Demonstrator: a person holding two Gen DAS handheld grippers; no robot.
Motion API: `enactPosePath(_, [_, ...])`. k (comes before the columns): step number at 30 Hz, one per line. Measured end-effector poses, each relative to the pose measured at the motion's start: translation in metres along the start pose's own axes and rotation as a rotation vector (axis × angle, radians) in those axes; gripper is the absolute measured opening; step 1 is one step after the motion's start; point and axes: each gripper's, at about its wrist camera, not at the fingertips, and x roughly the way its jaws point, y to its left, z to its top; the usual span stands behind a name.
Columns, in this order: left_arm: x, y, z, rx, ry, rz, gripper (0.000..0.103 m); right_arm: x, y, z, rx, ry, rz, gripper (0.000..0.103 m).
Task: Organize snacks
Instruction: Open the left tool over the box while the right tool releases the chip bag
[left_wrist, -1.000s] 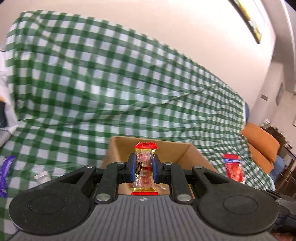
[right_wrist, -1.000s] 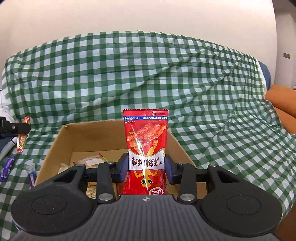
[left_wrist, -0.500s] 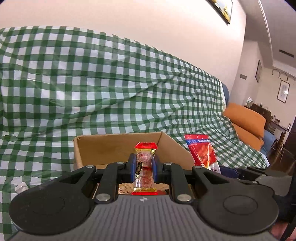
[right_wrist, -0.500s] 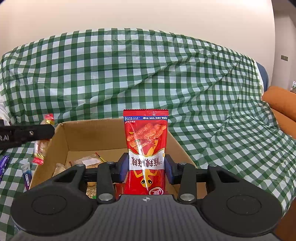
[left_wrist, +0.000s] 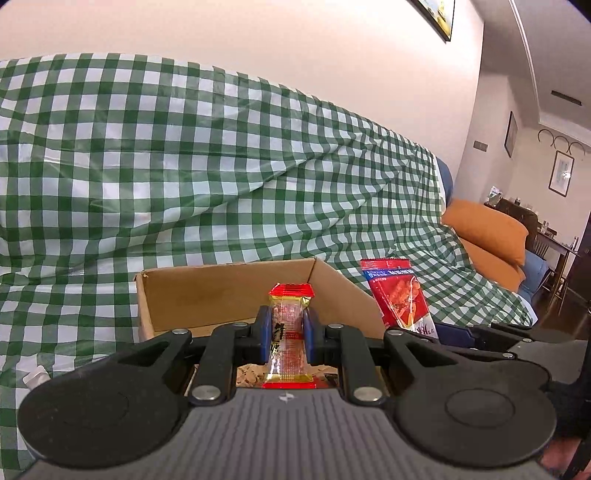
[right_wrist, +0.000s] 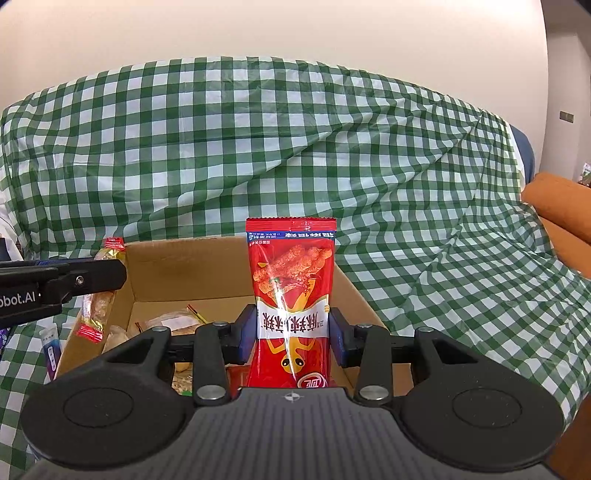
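Observation:
An open cardboard box (left_wrist: 221, 295) (right_wrist: 184, 266) sits on the green checked cloth. My left gripper (left_wrist: 287, 338) is shut on a small clear snack packet with red ends (left_wrist: 290, 339), held upright over the box's near side. In the right wrist view the same packet (right_wrist: 98, 295) hangs from the left gripper (right_wrist: 99, 275) at the box's left wall. My right gripper (right_wrist: 291, 332) is shut on a tall red snack bag (right_wrist: 291, 291), upright above the box's near edge; the bag (left_wrist: 400, 295) also shows at the box's right side in the left wrist view. Several wrapped snacks (right_wrist: 173, 323) lie inside the box.
The checked cloth (right_wrist: 332, 147) drapes over a sofa back behind the box. A small purple-and-white packet (right_wrist: 51, 349) lies on the cloth left of the box, a white scrap (left_wrist: 35, 376) nearby. Orange cushions (left_wrist: 487, 232) and furniture stand at the right.
My left gripper swung right with its small packet and now sits over the box's left side, its view levelled out. The right gripper and red bag stayed put.

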Motion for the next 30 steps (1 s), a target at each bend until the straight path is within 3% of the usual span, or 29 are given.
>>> enactPosePath(30, [-0.0012,0.0001,0.0042,-0.005,-0.007,0.002,0.019,-0.0009,0.0053,-0.0002,-0.003,-0.005,-0.005,0.042])
